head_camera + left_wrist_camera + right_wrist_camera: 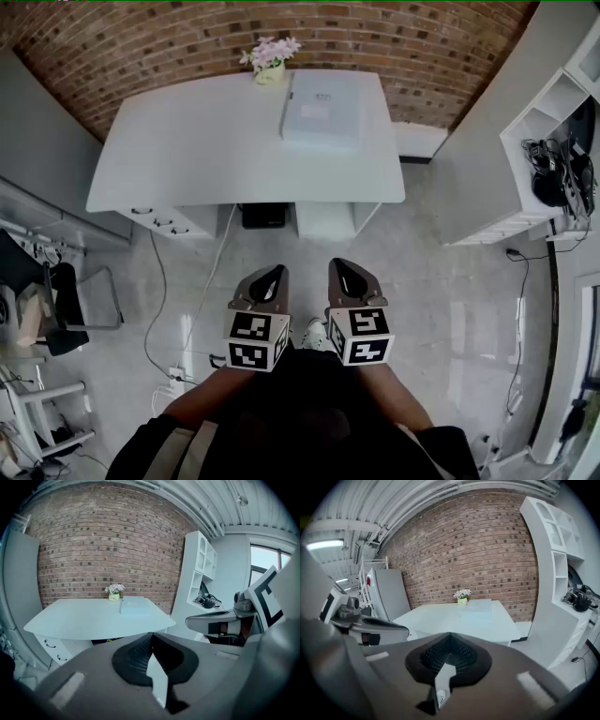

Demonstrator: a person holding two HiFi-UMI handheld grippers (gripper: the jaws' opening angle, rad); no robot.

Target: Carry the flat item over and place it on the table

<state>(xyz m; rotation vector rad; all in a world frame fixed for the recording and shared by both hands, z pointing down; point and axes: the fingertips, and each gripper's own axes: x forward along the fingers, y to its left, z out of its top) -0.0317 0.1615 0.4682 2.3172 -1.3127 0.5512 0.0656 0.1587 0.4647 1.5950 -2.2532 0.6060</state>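
One flat item [322, 111] lies on the far right part of the single table [187, 159], its long axis running twelve to six. One flower pot [269, 58] stands near it at ten o'clock. The item sits at twelve o'clock from both grippers, well apart. The right gripper [352, 274] looks slightly nearer than the left gripper [268, 277]. Both have jaws closed together on nothing.

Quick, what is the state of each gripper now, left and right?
Left gripper: closed, jaws together, holding nothing.
Right gripper: closed, jaws together, holding nothing.
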